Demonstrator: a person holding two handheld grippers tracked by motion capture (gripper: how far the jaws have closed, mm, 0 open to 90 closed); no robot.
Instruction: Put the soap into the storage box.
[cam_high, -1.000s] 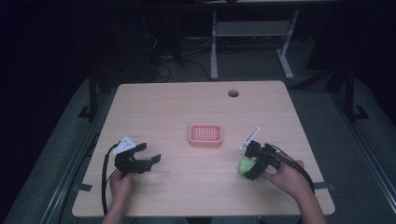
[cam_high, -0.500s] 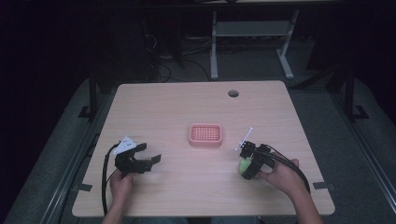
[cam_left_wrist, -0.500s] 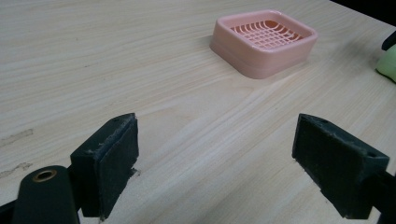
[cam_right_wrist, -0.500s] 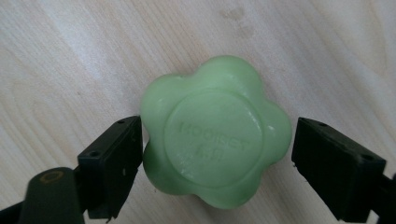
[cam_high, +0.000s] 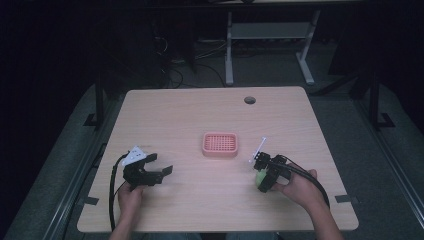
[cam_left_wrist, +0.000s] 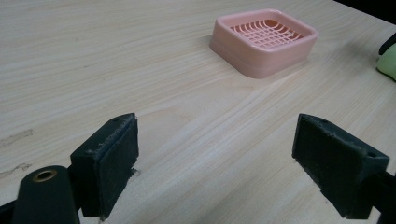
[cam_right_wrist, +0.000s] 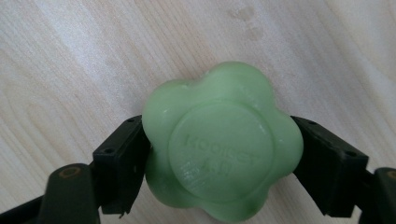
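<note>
my left tongs (cam_high: 162, 172) have not moved over the last second: they rest low on the bench (cam_high: 190, 115) with the jaws spread wide and nothing between them. in the left gripper view the pink soap dish (cam_left_wrist: 264, 39) lies ahead of these tongs and to their right, well apart. my left hand (cam_high: 130, 195) grips the handle from the near edge, forearm close to straight.

my right tongs (cam_high: 264, 176) have shifted. a second ago they sat farther out toward the right edge; now they have come inward, toward the dish, carrying the green soap (cam_right_wrist: 219, 140). the jaws are closed on the soap, one pad on each flank, its embossed round face toward the camera. bare bench shows behind the soap; i cannot tell whether it is lifted clear or touching the surface.

judgement: transport to the dish has begun, and the grasp looks secure. the dish (cam_high: 220, 144) lies ahead and to the left of the right tongs, near but apart.

my right hand (cam_high: 300, 187) is angled inward, wrist turned so the tongs point toward the bench centre.
</note>
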